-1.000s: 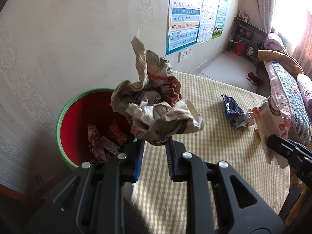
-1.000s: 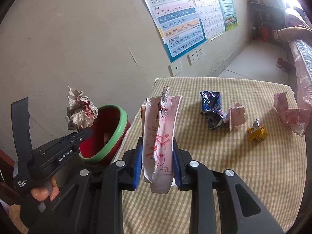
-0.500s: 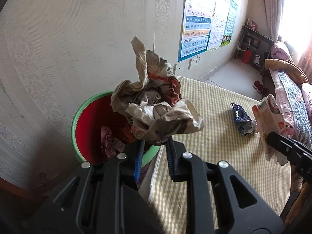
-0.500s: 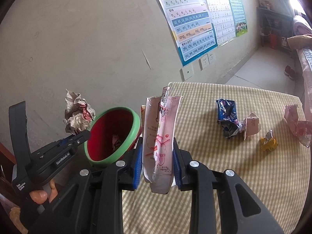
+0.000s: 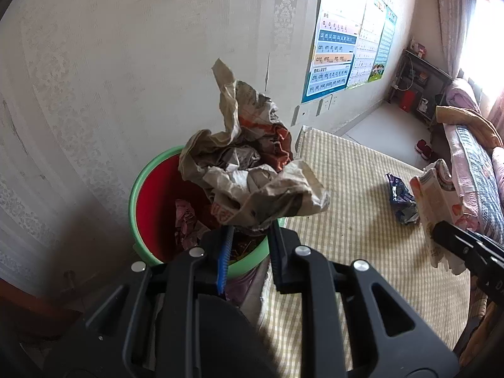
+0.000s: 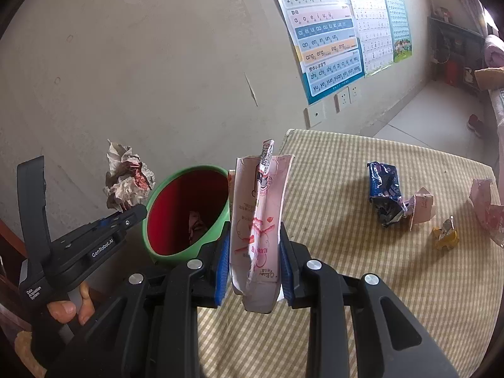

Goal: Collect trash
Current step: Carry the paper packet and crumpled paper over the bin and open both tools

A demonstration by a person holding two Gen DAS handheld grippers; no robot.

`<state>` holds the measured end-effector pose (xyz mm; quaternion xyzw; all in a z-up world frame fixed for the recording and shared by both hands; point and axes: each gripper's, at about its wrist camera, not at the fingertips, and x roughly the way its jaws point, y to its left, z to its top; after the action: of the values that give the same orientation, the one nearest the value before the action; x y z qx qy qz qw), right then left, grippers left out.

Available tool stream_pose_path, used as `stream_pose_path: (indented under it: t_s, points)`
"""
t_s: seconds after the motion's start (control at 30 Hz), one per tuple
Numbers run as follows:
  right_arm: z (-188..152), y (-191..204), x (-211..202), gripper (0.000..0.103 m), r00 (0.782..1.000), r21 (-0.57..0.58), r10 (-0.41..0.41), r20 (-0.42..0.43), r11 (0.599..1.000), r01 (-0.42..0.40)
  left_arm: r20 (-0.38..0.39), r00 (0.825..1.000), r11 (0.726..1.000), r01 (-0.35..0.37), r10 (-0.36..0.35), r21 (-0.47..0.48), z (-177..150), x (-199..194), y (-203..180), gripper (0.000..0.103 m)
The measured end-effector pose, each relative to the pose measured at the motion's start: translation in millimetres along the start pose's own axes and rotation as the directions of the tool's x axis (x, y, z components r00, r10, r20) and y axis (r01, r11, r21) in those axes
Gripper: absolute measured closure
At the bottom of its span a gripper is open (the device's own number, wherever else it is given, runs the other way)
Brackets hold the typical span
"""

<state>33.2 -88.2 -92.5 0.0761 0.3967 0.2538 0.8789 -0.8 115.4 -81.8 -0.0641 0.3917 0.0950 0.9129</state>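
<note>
A crumpled paper wrapper is clamped in the left gripper above the near rim of the red bin; a pink milk carton is pinched in the right gripper just beside that bin. Each piece should be centred over the bin's mouth before release, one at a time, so nothing is caught on the green rim

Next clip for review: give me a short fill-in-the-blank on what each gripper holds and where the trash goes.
1. The left gripper is shut on a ball of crumpled ____.
2. The right gripper clamps a flattened ____ carton.
3. The bin is red inside with a ____ rim.
4. The blue wrapper lies on the ____ tablecloth.

Missing words: paper; pink; green; checked
</note>
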Motion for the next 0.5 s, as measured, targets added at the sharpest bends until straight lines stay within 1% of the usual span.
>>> stream_pose_path:
  t_s: [0.5]
  points:
    - [7,21,22,0.076,0.999,-0.036,0.035,-0.038,0.999,-0.036,-0.011,0.999,0.998,-0.052,0.051,-0.039,-1,5,30,0.082]
